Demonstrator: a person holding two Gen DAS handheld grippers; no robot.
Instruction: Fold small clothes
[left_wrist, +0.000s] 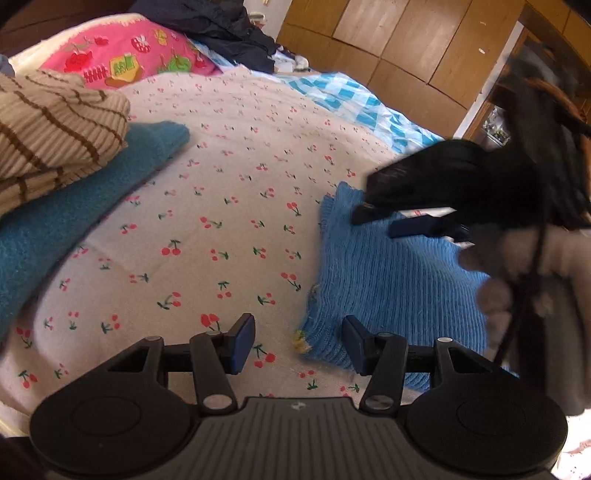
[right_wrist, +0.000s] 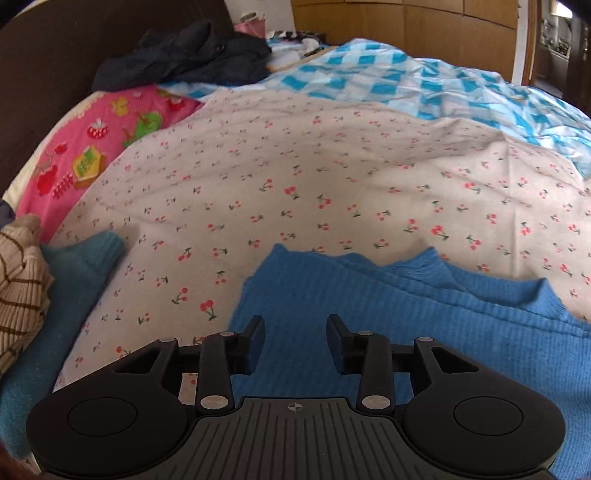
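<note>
Under open right gripper (right_wrist: 295, 341): blue sweater (right_wrist: 388, 332).

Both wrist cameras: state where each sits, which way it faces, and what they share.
Left wrist: on the left gripper, facing across the cherry-print sheet; its open fingers straddle the blue sweater edge, the right gripper opposite.
Right wrist: on the right gripper, open over the blue sweater, facing the checked quilt.
Shared: sweater, sheet, striped top.
</note>
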